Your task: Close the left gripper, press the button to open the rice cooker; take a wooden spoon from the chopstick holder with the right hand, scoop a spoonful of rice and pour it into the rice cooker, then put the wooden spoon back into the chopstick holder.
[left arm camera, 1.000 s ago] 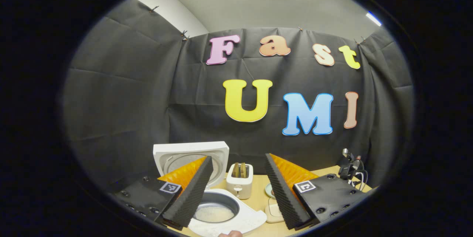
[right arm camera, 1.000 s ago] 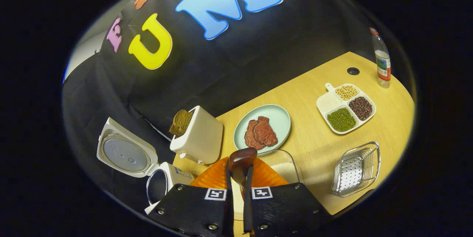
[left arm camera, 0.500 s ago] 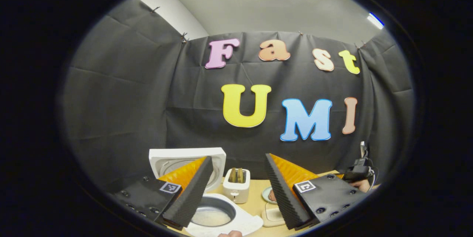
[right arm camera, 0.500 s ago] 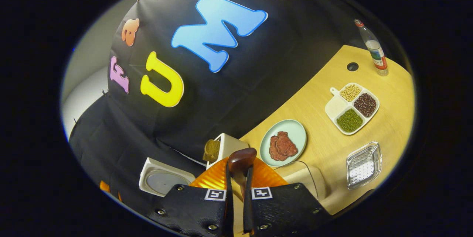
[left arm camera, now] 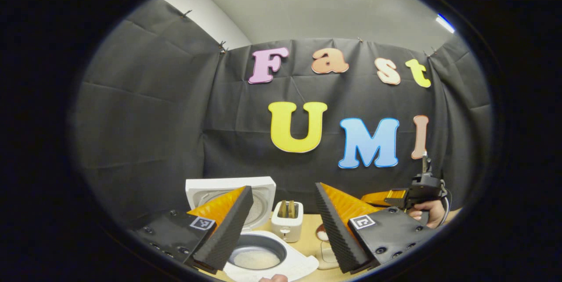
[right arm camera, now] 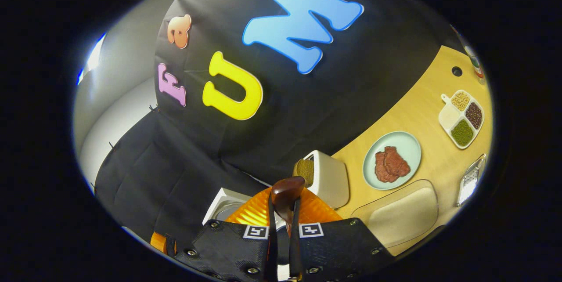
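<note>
The white rice cooker [left arm camera: 281, 269] stands open, its lid [left arm camera: 263, 187] upright and white rice in its pot [left arm camera: 257, 259]. My left gripper [left arm camera: 283, 186] hangs open just above it, nothing between its fingers. Farther right, a hand [left arm camera: 432, 212] holds my right gripper [left arm camera: 415, 194] up above the table. In the right gripper view, my right gripper [right arm camera: 284, 214] is shut on a dark wooden spoon [right arm camera: 286, 193], whose rounded end sticks out past the fingertips. The cooker lid [right arm camera: 221, 205] sits just below left of it. Whether the spoon carries rice is hidden.
A white toaster [right arm camera: 329, 178] with bread stands beside the cooker. On the wooden table [right arm camera: 421, 110] lie a clear rice container [right arm camera: 401, 217], a plate [right arm camera: 406, 146] of meat, a divided tray [right arm camera: 461, 117] of beans, a metal basket [right arm camera: 470, 178] and a bottle [right arm camera: 477, 69].
My right gripper has risen and swung left with the spoon, so the cooker now lies close under its fingers. The left gripper has stayed open and nearly still.
</note>
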`<state>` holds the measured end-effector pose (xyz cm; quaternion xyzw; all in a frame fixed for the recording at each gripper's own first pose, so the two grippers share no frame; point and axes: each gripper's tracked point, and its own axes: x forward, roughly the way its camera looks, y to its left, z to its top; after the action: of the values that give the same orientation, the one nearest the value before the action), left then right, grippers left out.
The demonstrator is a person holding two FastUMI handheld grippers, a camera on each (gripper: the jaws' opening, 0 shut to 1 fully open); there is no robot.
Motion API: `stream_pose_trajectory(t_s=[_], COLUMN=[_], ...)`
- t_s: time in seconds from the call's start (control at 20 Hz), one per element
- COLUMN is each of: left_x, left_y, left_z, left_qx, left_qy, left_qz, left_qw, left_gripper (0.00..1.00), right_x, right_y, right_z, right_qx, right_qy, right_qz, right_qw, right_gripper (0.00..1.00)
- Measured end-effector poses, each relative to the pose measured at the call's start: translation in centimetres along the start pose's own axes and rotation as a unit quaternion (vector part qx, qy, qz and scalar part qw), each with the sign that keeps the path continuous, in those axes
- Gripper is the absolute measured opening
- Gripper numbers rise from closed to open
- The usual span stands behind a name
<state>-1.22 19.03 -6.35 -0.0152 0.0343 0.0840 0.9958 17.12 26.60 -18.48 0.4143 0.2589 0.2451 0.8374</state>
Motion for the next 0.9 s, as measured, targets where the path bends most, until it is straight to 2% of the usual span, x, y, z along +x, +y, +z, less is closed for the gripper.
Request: stream_pose_trajectory(t_s=[0.1,0.4,0.45,0.6,0.75,0.9], left_x=[-0.3,-1.4,-1.4,-1.8,-2.0,-2.2], left_y=[0.4,1.9,2.2,3.0,4.0,4.5], left_z=[0.2,0.2,0.1,0.1,0.2,0.2], left_qx=[-0.002,0.015,0.014,0.005,0.001,-0.002], left_qy=[-0.002,-0.003,-0.002,-0.005,-0.006,-0.011], left_qz=[0.006,0.027,0.031,0.044,0.055,0.061], left_qw=[1.0,1.0,0.999,0.999,0.998,0.998], left_gripper=[0.98,0.94,0.95,0.98,0.98,0.96], right_x=[2.0,6.2,7.0,8.7,9.8,10.3], right_y=[1.4,4.1,4.2,5.9,6.5,6.5], right_z=[-2.0,-8.3,-9.4,-12.5,-15.0,-16.7], right_qx=[-0.013,-0.035,-0.047,-0.103,-0.175,-0.21], right_qy=[0.02,0.082,0.093,0.126,0.145,0.158], right_qz=[0.009,0.028,0.03,0.046,0.053,0.05], right_qw=[1.0,0.996,0.994,0.986,0.972,0.964], right_gripper=[0.1,0.11,0.11,0.11,0.1,0.1])
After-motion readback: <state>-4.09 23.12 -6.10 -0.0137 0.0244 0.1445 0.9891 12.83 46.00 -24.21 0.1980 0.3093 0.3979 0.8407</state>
